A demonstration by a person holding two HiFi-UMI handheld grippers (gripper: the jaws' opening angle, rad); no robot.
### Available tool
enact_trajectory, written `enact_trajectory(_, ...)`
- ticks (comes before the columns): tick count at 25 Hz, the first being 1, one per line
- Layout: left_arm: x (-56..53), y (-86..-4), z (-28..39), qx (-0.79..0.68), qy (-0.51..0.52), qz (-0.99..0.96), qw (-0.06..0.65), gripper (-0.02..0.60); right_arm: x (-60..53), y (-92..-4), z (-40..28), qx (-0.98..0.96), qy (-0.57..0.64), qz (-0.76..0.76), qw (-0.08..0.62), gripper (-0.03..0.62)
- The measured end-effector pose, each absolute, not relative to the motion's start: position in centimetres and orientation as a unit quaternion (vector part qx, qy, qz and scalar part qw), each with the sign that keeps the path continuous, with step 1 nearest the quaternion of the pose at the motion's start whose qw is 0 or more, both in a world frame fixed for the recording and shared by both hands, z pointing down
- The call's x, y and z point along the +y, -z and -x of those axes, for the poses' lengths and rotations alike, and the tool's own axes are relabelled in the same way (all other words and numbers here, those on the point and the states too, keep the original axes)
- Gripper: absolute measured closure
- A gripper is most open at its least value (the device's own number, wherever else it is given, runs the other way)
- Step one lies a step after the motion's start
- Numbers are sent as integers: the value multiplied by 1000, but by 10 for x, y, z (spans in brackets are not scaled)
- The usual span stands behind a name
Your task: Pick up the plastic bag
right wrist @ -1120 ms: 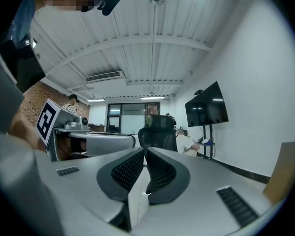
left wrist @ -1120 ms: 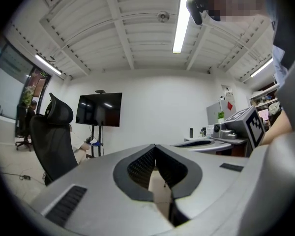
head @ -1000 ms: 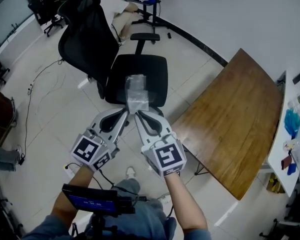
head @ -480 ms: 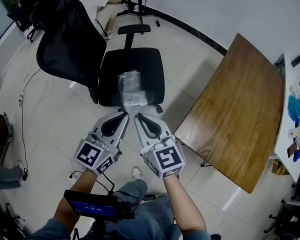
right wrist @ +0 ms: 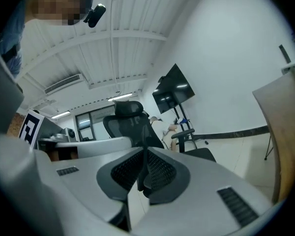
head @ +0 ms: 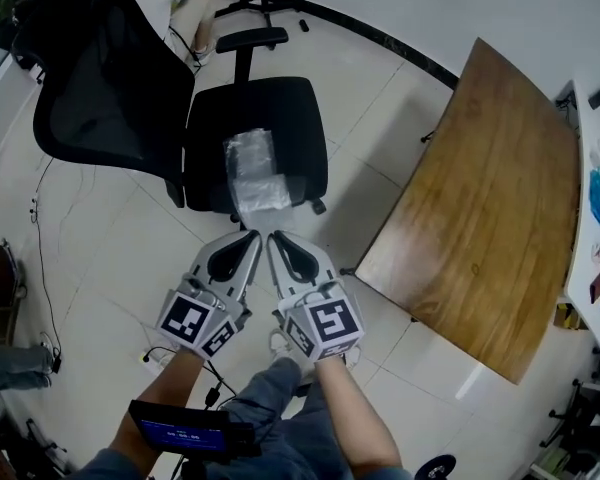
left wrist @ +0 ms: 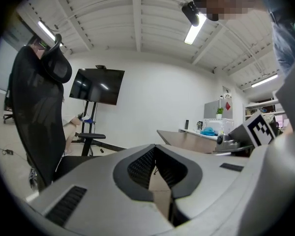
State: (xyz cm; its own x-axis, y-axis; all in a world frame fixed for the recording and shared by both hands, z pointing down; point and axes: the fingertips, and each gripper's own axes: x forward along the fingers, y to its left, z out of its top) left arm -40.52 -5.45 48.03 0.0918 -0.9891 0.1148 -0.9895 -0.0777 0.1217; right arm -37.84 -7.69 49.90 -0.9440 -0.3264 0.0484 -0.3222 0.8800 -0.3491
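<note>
left gripper: jaws together, pads meeting at the tips. The left gripper view shows them the same way.
right gripper: jaws together as well. The right gripper view shows only a hairline slit between the pads.
pair: side by side with the tips almost touching each other. The left marker cube and right marker cube are at the person's end.
plastic bag: clear and crumpled, lying on the front half of the seat with its long side running away from the person. Its near edge is just ahead of both gripper tips; can't tell if either tip touches it. Neither gripper view shows it.
seat: black office chair seat, directly ahead of the grippers.
backrest: black mesh, left of the seat in the head view. It fills the left side of the left gripper view.
armrest: black, on the far side of the seat.
wooden table: right of the chair, well apart from the bag. Its edge also shows in the right gripper view.
floor: light tiles, with a cable trailing at the left.
TV on stand: against the white wall beyond the chair. It also shows in the right gripper view.
blue-screen device: at the bottom of the head view, below the left forearm.
</note>
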Motion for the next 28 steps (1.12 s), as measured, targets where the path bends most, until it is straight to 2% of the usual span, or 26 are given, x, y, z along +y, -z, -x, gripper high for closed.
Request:
enact_trajectory(3,-59,-498,403,-669,-1,-737,97,568,-85,-520,377,961,206,186,15,559)
enact_trajectory(5,-61,-507,405,-667,4,-738,104,568,-88,-537,379,955,226,191,13,503)
enact_trajectory(10,-66,-536,407,-667,10,-735,124,568,-94,-578,378,941,266,209,19,503)
enact_trajectory(13,-66,-553,410,-673,11,-727,136,568,-102,-607,378,925,303,226,23,444)
enact_trajectory(21,-70,-592,412,-670,-5,-727,150,568,-120,-673,373,886,373,273,45,418)
enact_trajectory(24,-71,-602,410,-662,-18,-734,149,568,-123,-696,377,873,400,274,54,377)
enact_trajectory(25,-71,-604,410,-660,-21,-736,148,568,-124,-702,378,866,414,274,61,337)
enact_trajectory(27,-71,-607,410,-658,-26,-739,146,568,-124,-716,381,851,445,271,73,333)
enact_trajectory(28,-72,-610,410,-656,-27,-739,147,568,-124,-723,384,843,461,267,78,310)
